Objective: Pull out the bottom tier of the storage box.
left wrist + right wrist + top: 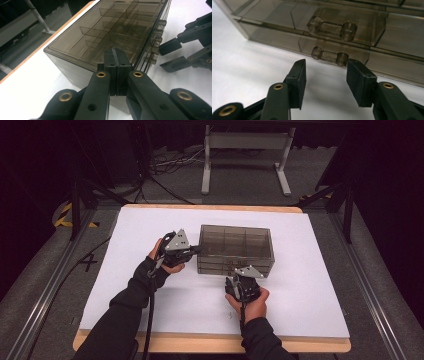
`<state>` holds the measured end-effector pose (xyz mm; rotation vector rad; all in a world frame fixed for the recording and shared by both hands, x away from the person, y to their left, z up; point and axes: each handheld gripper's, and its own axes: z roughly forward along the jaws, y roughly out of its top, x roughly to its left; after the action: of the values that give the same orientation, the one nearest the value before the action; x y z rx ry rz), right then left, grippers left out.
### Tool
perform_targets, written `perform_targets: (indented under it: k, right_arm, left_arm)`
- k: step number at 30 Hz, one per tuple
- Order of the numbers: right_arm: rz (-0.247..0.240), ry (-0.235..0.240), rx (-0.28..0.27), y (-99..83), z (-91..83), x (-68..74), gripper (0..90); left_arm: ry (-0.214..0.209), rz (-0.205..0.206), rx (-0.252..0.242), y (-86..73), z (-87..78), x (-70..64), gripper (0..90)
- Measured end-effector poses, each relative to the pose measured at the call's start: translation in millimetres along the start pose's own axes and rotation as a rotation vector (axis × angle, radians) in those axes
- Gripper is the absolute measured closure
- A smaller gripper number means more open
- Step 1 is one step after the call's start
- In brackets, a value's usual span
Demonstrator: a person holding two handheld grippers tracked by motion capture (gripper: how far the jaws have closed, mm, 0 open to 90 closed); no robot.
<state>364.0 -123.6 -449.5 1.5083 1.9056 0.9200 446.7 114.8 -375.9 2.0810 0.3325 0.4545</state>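
Long black sleeves are worn on both forearms. A matte black two-jaw left gripper (196, 250) and matching right gripper (237, 281) are seen, each topped by a grey 3-cornered plate, fitted with brass-ringed pivots and trailed by a black cable.

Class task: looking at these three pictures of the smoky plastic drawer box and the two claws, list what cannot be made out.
- Drawer contents: the drawer box has tinted walls, too dark in the high view.
- Whether the shut left claw touches the box: its own jaws hide the contact.
- Upper drawers: cut off by the top edge in the right claw view.
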Motion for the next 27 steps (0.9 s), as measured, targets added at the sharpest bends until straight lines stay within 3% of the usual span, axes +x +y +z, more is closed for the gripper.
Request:
perform_targets:
  k: [4, 6, 11, 16, 20, 27]
  right_arm:
    - [0.039, -0.036, -0.008, 1.0, 3.0, 3.3, 53.0]
    - [0.030, -0.071, -0.005, 1.1, 3.6, 7.2, 53.8]
    - [0.080, -0.089, 0.001, 2.8, 5.8, 10.9, 54.2]
    - [0.067, -0.140, 0.010, 3.3, 7.5, 17.7, 54.3]
    - [0.106, -0.139, 0.021, 4.3, 8.8, 17.8, 54.9]
    - [0.107, -0.128, 0.022, 4.3, 8.2, 16.5, 56.3]
  left_arm:
    - [0.005, 0.003, -0.001, -0.1, 0.1, -0.6, 90.0]
    - [0.004, 0.005, 0.000, -0.1, 0.2, -0.9, 90.0]
    - [0.015, 0.014, -0.001, -0.2, 0.2, -2.0, 90.0]
    - [0.018, 0.016, -0.002, -0.2, 0.2, -2.8, 90.0]
    - [0.022, 0.019, 0.001, 0.1, 0.2, -3.2, 90.0]
    - [0.017, 0.016, -0.002, -0.3, 0.2, -2.9, 90.0]
